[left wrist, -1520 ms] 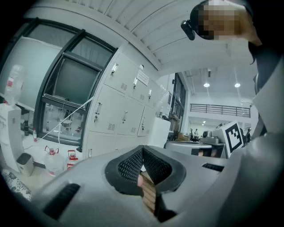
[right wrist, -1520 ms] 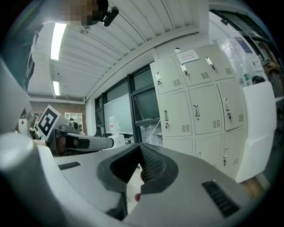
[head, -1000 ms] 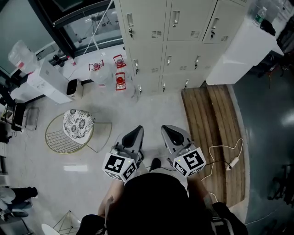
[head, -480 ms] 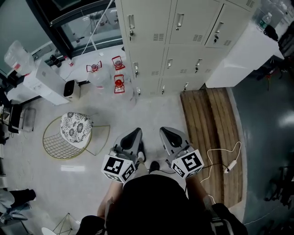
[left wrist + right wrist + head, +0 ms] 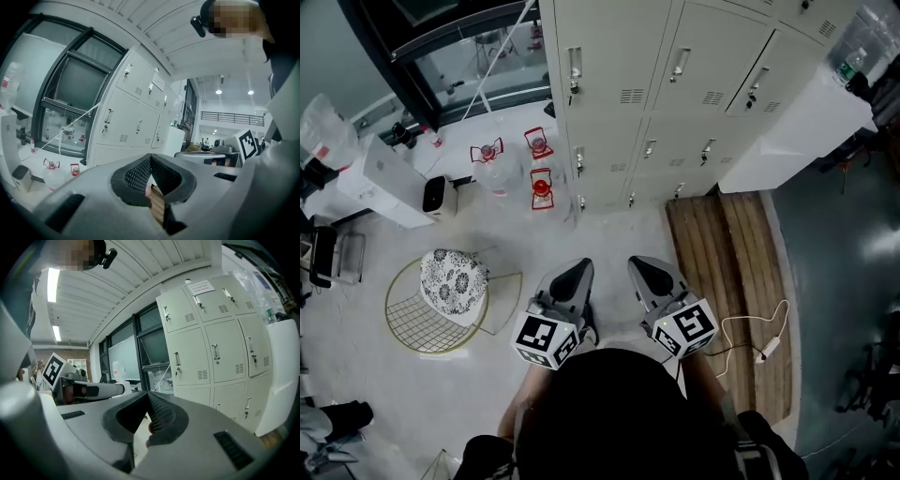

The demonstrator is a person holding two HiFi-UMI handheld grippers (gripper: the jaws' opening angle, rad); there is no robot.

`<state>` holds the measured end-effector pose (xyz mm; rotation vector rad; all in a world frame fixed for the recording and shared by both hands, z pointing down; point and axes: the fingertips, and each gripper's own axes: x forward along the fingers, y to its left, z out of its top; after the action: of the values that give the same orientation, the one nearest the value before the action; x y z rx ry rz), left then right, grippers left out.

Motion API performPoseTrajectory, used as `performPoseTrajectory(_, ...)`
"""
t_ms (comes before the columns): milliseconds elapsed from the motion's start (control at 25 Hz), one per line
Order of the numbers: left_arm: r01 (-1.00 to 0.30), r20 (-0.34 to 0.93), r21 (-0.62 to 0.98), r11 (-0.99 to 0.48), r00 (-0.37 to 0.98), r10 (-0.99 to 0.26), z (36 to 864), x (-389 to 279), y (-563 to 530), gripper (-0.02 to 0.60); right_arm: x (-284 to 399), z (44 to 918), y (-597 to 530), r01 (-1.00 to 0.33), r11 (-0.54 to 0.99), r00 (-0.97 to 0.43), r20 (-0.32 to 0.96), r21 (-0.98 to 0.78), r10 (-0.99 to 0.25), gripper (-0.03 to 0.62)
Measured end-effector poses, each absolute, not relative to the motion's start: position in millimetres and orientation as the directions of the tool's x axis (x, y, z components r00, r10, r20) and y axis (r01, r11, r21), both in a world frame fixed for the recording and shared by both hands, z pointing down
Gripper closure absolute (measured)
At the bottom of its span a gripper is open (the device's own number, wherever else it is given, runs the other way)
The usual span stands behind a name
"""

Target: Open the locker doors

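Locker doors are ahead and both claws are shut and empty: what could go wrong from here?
1. The left claw and right claw are shut; unopened, they may only bump a slim door handle.
2. Red lanterns stand on the floor by the left corner of the lockers; stepping in could knock them.
3. The white cable across the wooden boards could snag a foot.

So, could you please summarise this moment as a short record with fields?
lockers: every visible door closed
left gripper: shut, empty, well short of the lockers
right gripper: shut, empty, beside the left one
floor: wooden platform to the right, wire stool to the left
progress: no door opened yet
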<state>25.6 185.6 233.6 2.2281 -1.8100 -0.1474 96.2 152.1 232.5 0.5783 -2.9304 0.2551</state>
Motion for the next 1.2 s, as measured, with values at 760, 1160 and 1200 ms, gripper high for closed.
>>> performPoseTrajectory(760,-0.943,0.117,0.302,-0.143,0.186,-0.976,253,-66,118,0.563,-21,281,68,-0.342,0.922,-0.922,0.253,-0.183,-0.292,0.591)
performPoseTrajectory(1160,-0.952,0.165,0.306,0.016,0.037,-0.986,261,-73,80,0.565,-44,306,2,-0.222,0.951,-0.948,0.274,-0.213,-0.160,0.591)
performPoseTrajectory(1200,-0.952,0.168,0.306,0.033,0.020,-0.986,262,-72,75,0.563,-46,310,-4,-0.209,0.953,-0.950,0.276,-0.221,-0.144,0.591)
